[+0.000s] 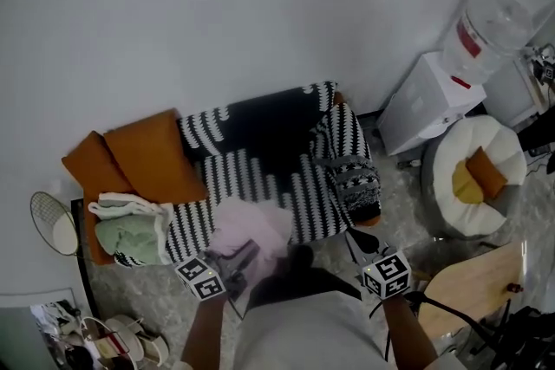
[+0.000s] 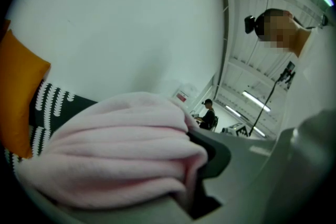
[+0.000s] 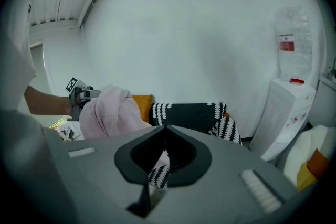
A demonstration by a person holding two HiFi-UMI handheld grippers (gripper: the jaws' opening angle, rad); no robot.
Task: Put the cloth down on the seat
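A pink cloth [image 1: 251, 230] hangs bunched over the front edge of the sofa seat [image 1: 260, 178], which has a black-and-white striped cover. My left gripper [image 1: 251, 254] is shut on it. In the left gripper view the cloth's folds [image 2: 115, 160] fill the space between the jaws and hide the fingertips. My right gripper [image 1: 360, 240] is to the right of the cloth, apart from it, near the seat's front right corner. In the right gripper view its jaws [image 3: 165, 131] meet with nothing held. The cloth [image 3: 107, 110] and left gripper [image 3: 84, 97] show at the left there.
Two orange cushions [image 1: 152, 156] lean at the sofa's left end, with folded green and white textiles [image 1: 130, 230] below them. A water dispenser [image 1: 429, 100], a round white pouffe [image 1: 477, 173] and a wooden tabletop [image 1: 473, 277] stand to the right. Shoes [image 1: 130, 342] lie on the floor at lower left.
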